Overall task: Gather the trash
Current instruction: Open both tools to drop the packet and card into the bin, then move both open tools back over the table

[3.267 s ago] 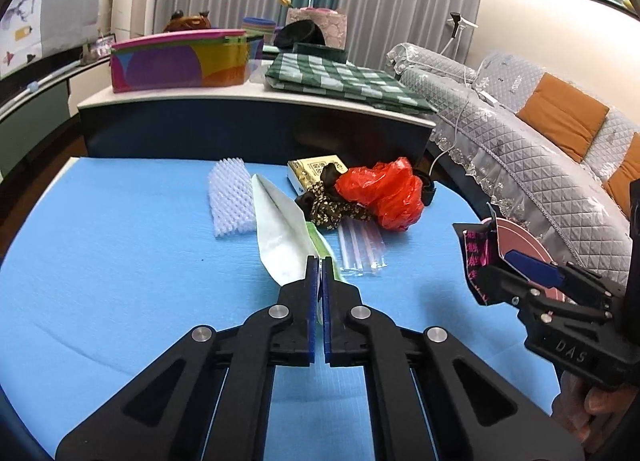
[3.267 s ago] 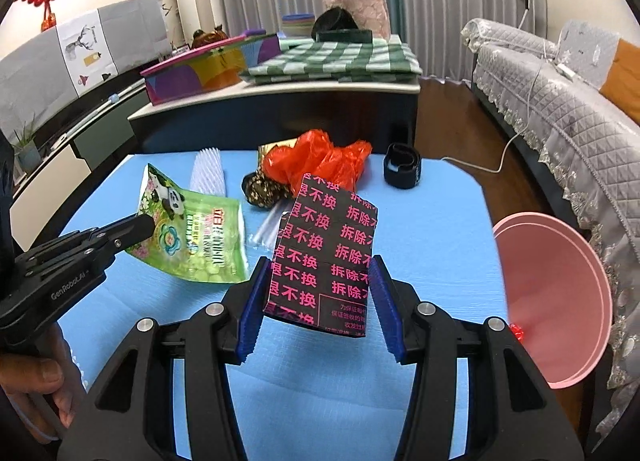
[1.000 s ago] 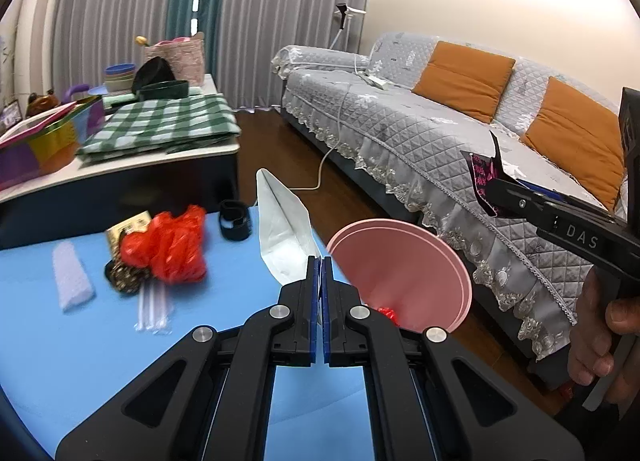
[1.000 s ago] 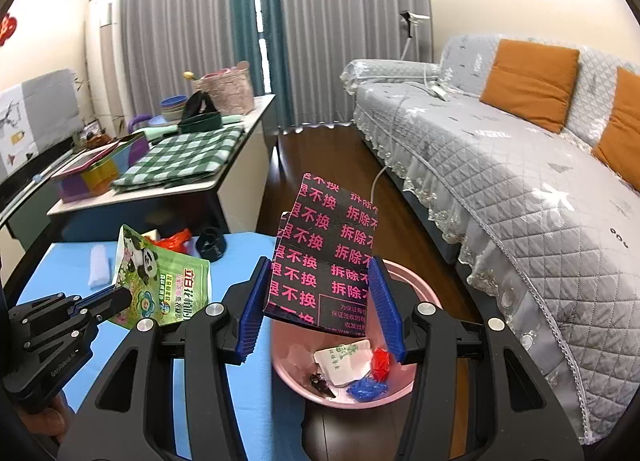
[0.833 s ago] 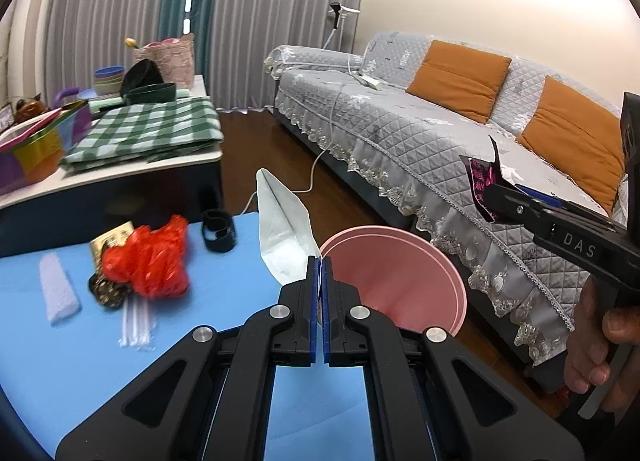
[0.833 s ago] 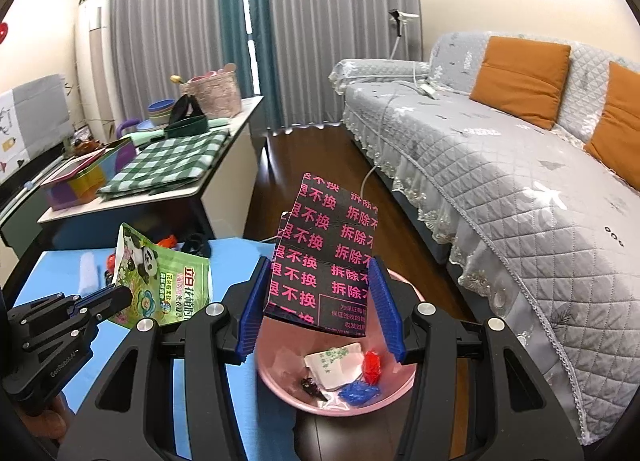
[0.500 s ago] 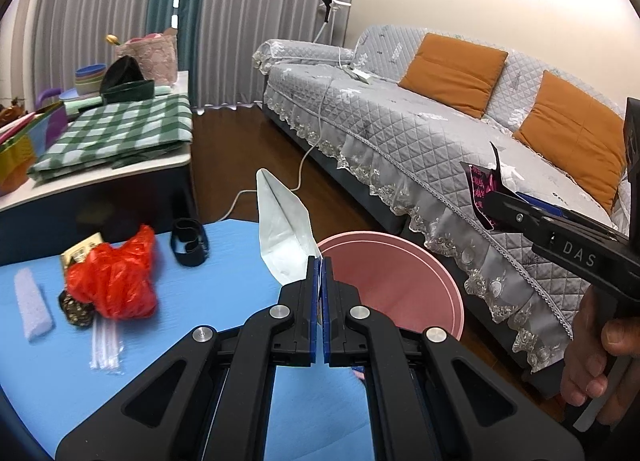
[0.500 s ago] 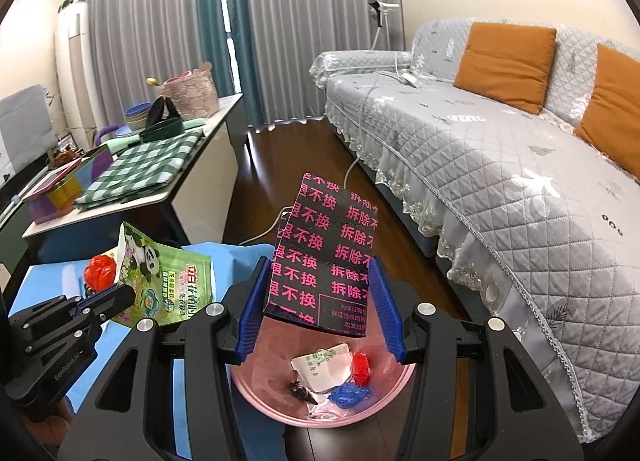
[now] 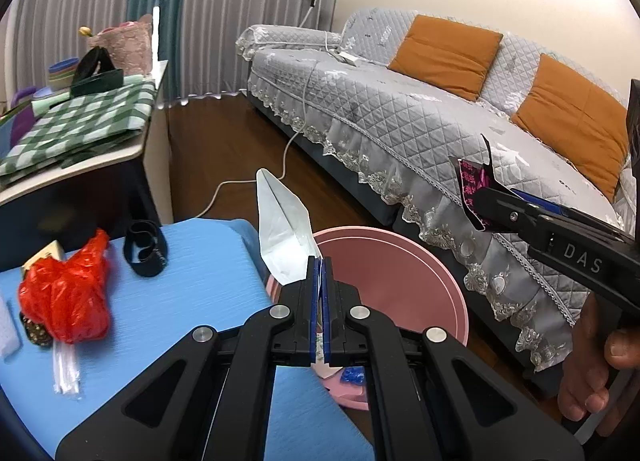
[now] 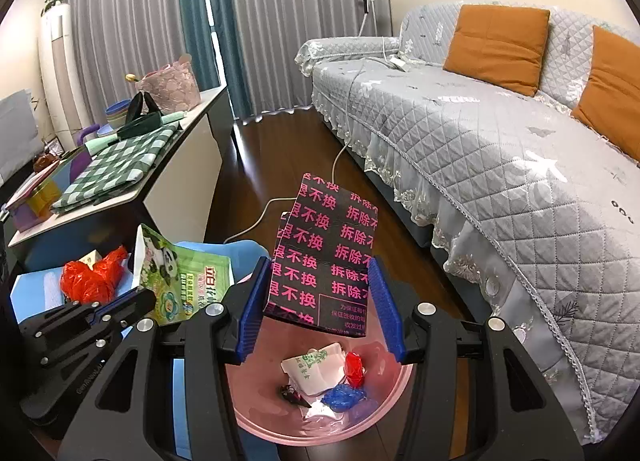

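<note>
My left gripper (image 9: 319,261) is shut on a green snack bag (image 9: 282,235), seen edge-on with its silver back, held at the near rim of the pink bin (image 9: 404,285). The bag's green panda front shows in the right wrist view (image 10: 180,273). My right gripper (image 10: 320,297) is shut on a black wrapper with pink characters (image 10: 326,257), held directly above the pink bin (image 10: 384,405), which holds several pieces of trash. In the left wrist view the right gripper (image 9: 480,197) and its wrapper (image 9: 474,181) hang to the right of the bin.
On the blue table (image 9: 192,301) lie a red plastic bag (image 9: 68,297), a black band (image 9: 145,247), clear straws (image 9: 66,365) and a dark patterned item (image 9: 34,331). A grey sofa (image 10: 500,165) stands right of the bin. A white side table (image 10: 120,181) stands behind. A white cable (image 9: 224,189) crosses the floor.
Both grippers have swung right from the blue table to the pink bin, each keeping its load. The bin now lies directly under the right gripper and closer to the left one.
</note>
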A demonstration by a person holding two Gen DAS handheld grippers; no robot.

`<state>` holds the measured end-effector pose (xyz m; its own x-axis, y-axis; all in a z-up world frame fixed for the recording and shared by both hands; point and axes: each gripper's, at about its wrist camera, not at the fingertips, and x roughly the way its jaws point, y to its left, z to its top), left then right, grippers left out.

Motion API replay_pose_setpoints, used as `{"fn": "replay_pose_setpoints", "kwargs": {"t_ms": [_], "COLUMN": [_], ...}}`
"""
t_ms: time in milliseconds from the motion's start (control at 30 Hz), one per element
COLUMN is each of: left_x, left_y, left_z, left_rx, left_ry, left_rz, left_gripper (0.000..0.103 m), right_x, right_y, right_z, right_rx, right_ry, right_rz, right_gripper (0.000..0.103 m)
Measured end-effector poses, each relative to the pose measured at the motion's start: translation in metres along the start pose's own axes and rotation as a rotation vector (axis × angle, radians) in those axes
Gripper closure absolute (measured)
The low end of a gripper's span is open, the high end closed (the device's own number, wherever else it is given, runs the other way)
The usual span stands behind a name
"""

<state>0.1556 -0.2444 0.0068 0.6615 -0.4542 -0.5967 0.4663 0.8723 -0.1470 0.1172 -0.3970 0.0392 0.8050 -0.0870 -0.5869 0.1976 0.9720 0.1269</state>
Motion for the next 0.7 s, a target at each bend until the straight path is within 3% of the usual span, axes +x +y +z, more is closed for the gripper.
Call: {"fn": "replay_pose_setpoints", "kwargs": {"t_ms": [67, 133, 167, 200, 233, 700], "left_x": [0.005, 0.008, 0.010, 0.010, 0.009, -0.024], "left_y": [-0.001, -0.001, 0.000, 0.000, 0.001, 0.022], "left_z": [0.001, 0.000, 0.000, 0.000, -0.001, -0.010], "left_rx": [-0.002, -0.005, -0.008, -0.011, -0.014, -0.029], "left_ry": [0.010, 0.017, 0.023, 0.026, 0.021, 0.012], "left_rz": [-0.010, -0.019, -0.024, -0.023, -0.018, 0.039], "left_gripper": [0.101, 0.097, 0.091, 0.074, 0.069, 0.069], "right_x": [0.003, 0.005, 0.006, 0.007, 0.007, -0.010], "right_y": [0.000, -0.001, -0.001, -0.001, -0.001, 0.016], "right_z": [0.000, 0.000, 0.000, -0.001, -0.001, 0.004], "right_rx": [0.005, 0.008, 0.010, 0.012, 0.013, 0.001], "right_ry": [0.006, 0.011, 0.013, 0.015, 0.015, -0.024], "right_rz": [-0.006, -0.010, -0.009, -0.011, -0.010, 0.022], "right_gripper": [0.052, 0.035, 0.033, 0.029, 0.028, 0.027]}}
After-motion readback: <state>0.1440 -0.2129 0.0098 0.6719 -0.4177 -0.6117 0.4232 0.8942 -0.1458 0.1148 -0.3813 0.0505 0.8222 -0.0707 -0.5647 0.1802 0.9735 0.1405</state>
